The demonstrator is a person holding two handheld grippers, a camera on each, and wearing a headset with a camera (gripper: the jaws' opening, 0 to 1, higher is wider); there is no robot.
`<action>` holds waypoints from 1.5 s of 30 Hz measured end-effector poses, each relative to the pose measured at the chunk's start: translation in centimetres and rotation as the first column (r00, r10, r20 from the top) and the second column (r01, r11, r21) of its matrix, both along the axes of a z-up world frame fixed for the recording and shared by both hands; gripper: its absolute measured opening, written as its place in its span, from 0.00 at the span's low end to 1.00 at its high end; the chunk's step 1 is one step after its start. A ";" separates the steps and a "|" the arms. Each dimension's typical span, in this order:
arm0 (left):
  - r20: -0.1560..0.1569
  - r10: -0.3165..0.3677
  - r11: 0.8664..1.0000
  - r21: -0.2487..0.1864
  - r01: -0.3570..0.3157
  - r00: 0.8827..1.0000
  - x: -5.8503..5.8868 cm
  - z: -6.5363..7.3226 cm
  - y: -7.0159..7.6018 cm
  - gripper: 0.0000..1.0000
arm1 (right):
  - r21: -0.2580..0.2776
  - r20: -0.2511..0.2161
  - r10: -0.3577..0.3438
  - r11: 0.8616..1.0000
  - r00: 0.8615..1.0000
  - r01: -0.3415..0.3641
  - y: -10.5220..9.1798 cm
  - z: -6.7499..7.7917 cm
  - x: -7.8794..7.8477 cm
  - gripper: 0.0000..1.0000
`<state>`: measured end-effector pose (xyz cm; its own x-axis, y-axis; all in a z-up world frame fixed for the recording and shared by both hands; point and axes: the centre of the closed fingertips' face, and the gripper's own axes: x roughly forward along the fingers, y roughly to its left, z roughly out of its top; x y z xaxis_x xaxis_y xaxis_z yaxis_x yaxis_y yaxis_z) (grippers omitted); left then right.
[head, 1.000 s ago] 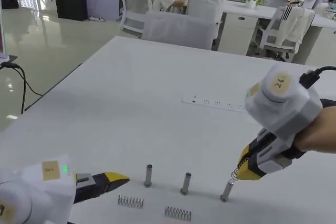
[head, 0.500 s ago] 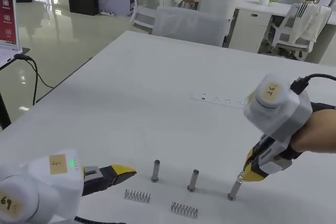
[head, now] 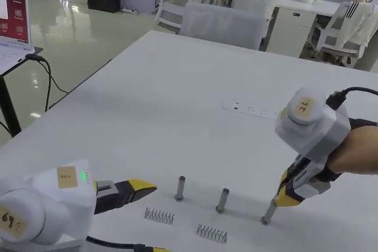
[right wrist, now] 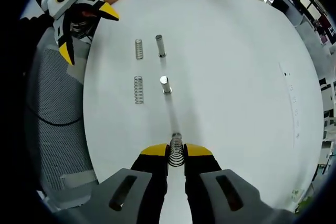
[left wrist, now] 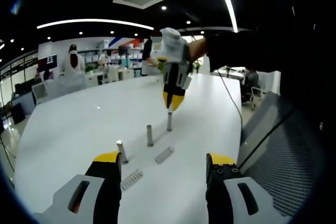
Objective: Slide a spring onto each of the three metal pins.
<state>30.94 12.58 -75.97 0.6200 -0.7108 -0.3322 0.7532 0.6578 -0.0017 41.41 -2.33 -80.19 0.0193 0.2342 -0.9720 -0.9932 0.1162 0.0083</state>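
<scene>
Three metal pins stand in a row on the white table: left pin [head: 180, 188], middle pin [head: 222, 200], right pin [head: 269, 212]. My right gripper [head: 282, 197] is shut on a spring [right wrist: 176, 153], held upright over the top of the right pin [right wrist: 175, 136]. Two loose springs lie in front of the pins, one [head: 159, 215] by the left pin and one [head: 212, 234] by the middle pin. At the near left my left gripper [left wrist: 164, 160] stands open, holding nothing, short of the springs [left wrist: 132, 178].
A white power strip [head: 251, 110] lies farther back on the table [head: 177, 98]. Grey chairs [head: 221, 25] and seated people are beyond the far edge. A black cable [head: 118, 243] trails by the left gripper at the near edge.
My right gripper has come down, so the spring sits lower over the right pin. The left gripper stays where it was, and the head camera has shifted.
</scene>
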 end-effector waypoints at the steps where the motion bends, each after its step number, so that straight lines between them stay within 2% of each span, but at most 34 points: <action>1: 0.000 0.000 1.000 -0.001 0.000 1.000 0.0 0.0 0.0 0.60 | -0.006 -0.005 -0.001 1.000 1.000 0.001 0.0 -0.2 -0.1 0.08; 6: 0.003 -0.006 1.000 -0.007 0.006 1.000 0.0 0.2 -0.1 0.60 | -0.035 -0.007 0.003 0.999 1.000 -0.003 0.0 -1.4 -0.1 0.08; 14: 0.004 -0.017 1.000 -0.016 0.017 1.000 0.0 0.2 -0.3 0.59 | -0.052 -0.014 -0.007 0.999 1.000 0.006 0.1 -2.4 -0.1 0.08; 29: -0.007 -0.037 0.999 -0.010 0.037 0.999 0.1 0.0 -0.7 0.59 | -0.048 -0.030 -0.031 0.998 0.999 0.030 0.1 -4.0 -0.1 0.08; 45: -0.004 -0.004 1.000 -0.002 0.004 1.000 0.0 0.3 -0.2 0.58 | -0.066 -0.037 -0.014 0.998 0.999 0.012 0.0 -5.2 -0.3 0.09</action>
